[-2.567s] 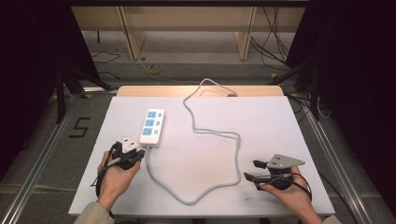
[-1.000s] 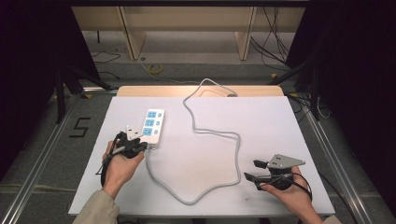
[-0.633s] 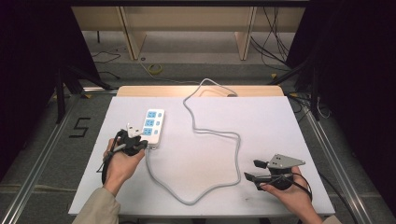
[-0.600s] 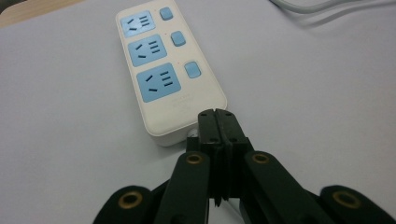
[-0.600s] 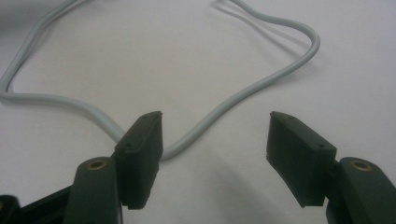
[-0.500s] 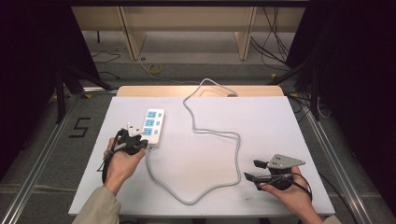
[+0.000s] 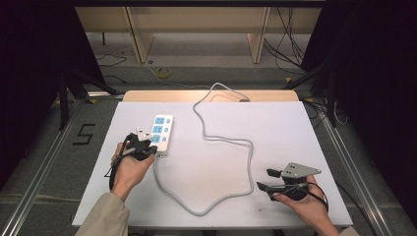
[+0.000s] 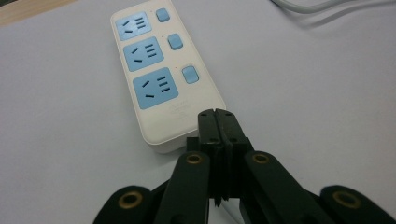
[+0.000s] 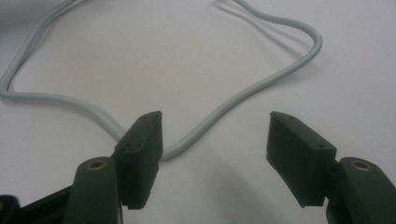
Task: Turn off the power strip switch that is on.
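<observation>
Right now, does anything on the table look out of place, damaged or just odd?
Nothing looks damaged or spilled. The white power strip lies flat on the table, slightly angled to its edges, and its grey cable snakes in loose loops instead of lying straight. The left gripper sits shut at the strip's near end; the right gripper is open.

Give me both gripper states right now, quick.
Left gripper: closed, jaws pressed together with nothing between them, tips at the near end of the power strip.
Right gripper: open, holding nothing, above the cable.

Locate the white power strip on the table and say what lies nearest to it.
In the high view the power strip lies left of centre on the white table; the shut left gripper is at its near end.
</observation>
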The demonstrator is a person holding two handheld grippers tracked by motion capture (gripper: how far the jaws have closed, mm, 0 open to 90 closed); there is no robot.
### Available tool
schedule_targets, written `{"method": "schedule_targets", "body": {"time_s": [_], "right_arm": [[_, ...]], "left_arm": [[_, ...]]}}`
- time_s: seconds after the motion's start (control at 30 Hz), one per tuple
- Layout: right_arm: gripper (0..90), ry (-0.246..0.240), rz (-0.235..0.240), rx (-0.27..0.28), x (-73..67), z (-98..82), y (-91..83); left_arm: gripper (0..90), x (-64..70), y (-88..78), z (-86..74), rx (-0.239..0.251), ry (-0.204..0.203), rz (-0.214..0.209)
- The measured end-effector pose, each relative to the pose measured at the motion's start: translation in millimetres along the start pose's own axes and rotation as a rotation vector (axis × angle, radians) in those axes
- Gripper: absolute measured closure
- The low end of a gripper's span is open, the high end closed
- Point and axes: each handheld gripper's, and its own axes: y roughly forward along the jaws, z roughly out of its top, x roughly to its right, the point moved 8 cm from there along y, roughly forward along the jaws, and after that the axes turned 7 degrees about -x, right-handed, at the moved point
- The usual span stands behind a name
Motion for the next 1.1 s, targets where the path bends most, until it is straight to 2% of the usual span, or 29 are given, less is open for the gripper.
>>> {"method": "schedule_targets", "body": {"time_s": [1.1], "right_arm": [[37.1,-0.004,-0.007,-0.007,0.2,-0.5,0.6]], "left_arm": [[89.6,-6.2,13.4,16.6,-0.057,-0.009,0.002]]}}
